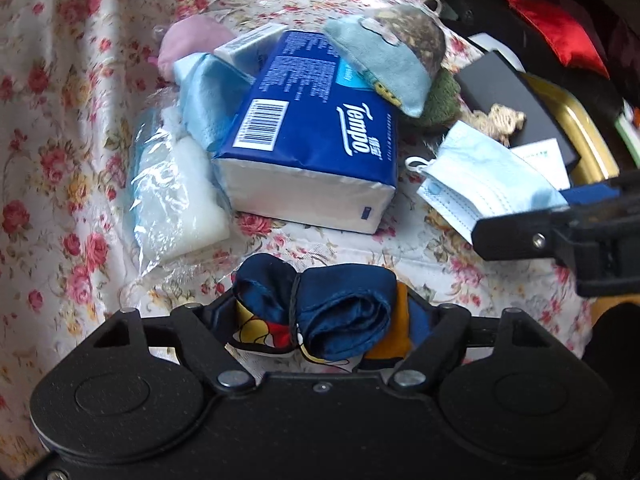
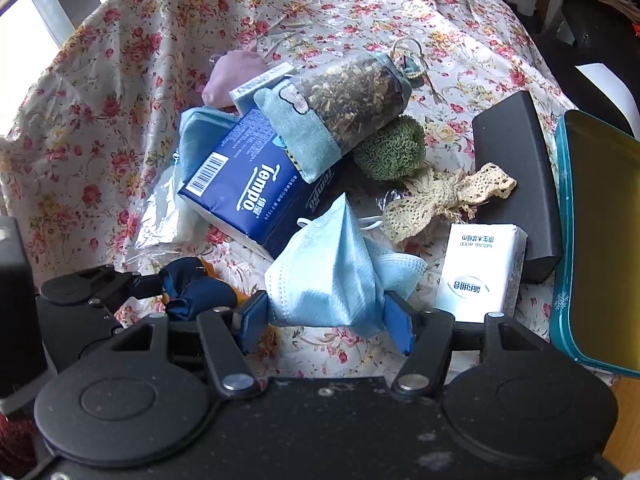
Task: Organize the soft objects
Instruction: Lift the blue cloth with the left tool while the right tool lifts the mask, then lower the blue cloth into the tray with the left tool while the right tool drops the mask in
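Left gripper (image 1: 332, 316) is clamped on a rolled navy cloth pouch (image 1: 344, 308) at the near edge of the floral tablecloth (image 1: 80, 120). Right gripper (image 2: 326, 320) pinches a blue face mask (image 2: 332, 276) by the fold. That floppy mask could slip free, or its ear loop could snag the Tempo tissue pack (image 2: 248, 192) just beyond it.

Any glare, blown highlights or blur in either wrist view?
Left wrist: sharp, fisheye bend at edges; glare on the plastic wrap; red cushion sits in dark corner. Right wrist: window blown out top left; tissue pack text readable.
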{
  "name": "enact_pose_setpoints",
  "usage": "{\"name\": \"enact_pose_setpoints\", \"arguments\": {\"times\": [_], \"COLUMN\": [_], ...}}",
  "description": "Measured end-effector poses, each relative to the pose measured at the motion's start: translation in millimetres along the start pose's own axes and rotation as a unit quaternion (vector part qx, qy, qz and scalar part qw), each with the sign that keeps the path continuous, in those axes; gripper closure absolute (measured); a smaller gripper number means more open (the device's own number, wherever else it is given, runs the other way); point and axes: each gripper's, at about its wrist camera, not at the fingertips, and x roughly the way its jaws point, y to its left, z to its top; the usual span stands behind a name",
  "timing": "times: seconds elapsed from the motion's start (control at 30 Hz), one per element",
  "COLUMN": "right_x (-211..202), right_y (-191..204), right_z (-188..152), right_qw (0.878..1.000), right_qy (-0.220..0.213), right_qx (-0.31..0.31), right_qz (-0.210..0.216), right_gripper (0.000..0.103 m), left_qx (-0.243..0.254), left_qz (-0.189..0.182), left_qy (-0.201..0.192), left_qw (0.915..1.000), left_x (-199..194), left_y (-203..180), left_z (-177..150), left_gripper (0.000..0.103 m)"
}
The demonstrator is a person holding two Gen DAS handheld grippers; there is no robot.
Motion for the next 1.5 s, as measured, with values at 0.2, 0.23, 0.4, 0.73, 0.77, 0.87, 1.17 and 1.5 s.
{"name": "enact_pose_setpoints", "arguments": {"times": [0.2, 0.23, 0.4, 0.73, 0.77, 0.87, 1.17, 1.5], "right_x": [-21, -26, -49, -84, -86, -88, -79, -46], "right_y": [-3, -4, -16, -91, -101, -132, -226, -277], "right_z": [0, 0, 3, 4, 4, 4, -15, -47], "right_qw": [1.0, 0.999, 0.997, 0.987, 0.985, 0.979, 0.959, 0.949], "right_qy": [-0.028, -0.035, -0.069, -0.138, -0.142, -0.154, -0.153, -0.085], "right_qx": [-0.007, -0.008, 0.002, 0.073, 0.082, 0.103, 0.197, 0.263], "right_qz": [0.006, 0.007, 0.015, -0.042, -0.052, -0.081, -0.136, -0.15], "right_gripper": [0.042, 0.042, 0.042, 0.042, 0.042, 0.042, 0.042, 0.042], "left_qx": [-0.017, -0.017, -0.008, 0.043, 0.05, 0.071, 0.098, 0.094], "left_qz": [0.018, 0.019, 0.019, -0.016, -0.018, -0.024, -0.036, -0.035], "left_qy": [-0.001, -0.003, -0.034, -0.069, -0.069, -0.072, -0.075, -0.044], "left_qw": [0.9997, 0.9997, 0.9992, 0.9966, 0.9962, 0.9946, 0.9917, 0.994], "left_x": [-19, -24, -48, -55, -53, -47, -19, 34], "left_y": [-3, -5, -22, -86, -94, -116, -183, -251], "left_z": [2, 3, 16, 67, 72, 85, 132, 178], "left_gripper": [0.03, 0.03, 0.03, 0.03, 0.03, 0.03, 0.03, 0.03]}}
